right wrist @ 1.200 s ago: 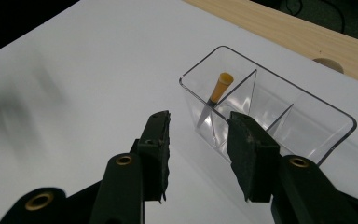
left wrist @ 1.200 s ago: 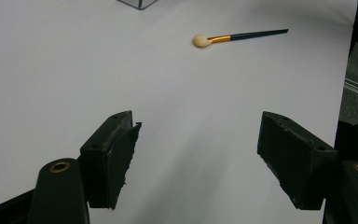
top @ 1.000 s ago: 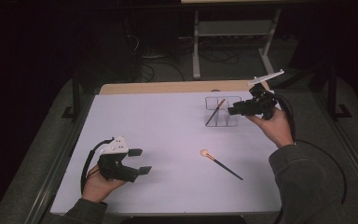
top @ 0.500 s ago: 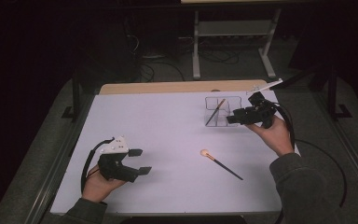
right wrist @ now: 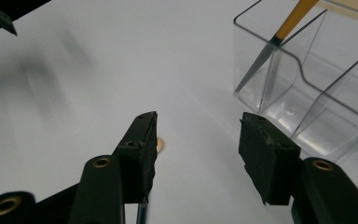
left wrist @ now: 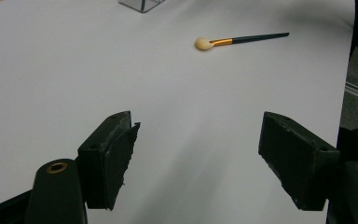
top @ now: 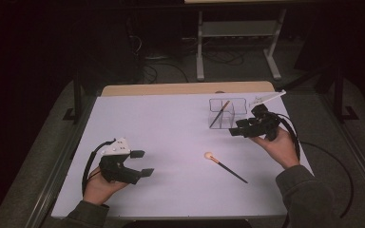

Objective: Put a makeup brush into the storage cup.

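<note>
White table (top: 171, 123): broad matte work surface, bearing every item listed; both grippers sit above it, one toward each side. Clear acrylic organiser (top: 222, 113): divided compartments, standing just beyond and to the left of the right gripper in the high view; in the right gripper view (right wrist: 307, 88) it rises ahead of the right-hand jaw, close but not touching. Right gripper (top: 239, 131): held in the person's right hand, raised off the surface, jaws apart and empty, pointing leftward over the table. Left gripper (top: 142, 163): held in the person's left hand, low over the near left part of the table, jaws wide apart with nothing between them. Loose makeup brush (top: 225, 165): dark handle, gold ferrule, pale rounded head; lying flat on the table below and slightly left of the right gripper, well ahead of the left gripper's open jaws (left wrist: 240, 41), touching neither. Second brush (top: 219, 114): orange-handled, leaning tilted inside an organiser compartment, seen ahead of the right gripper (right wrist: 279, 35).
</note>
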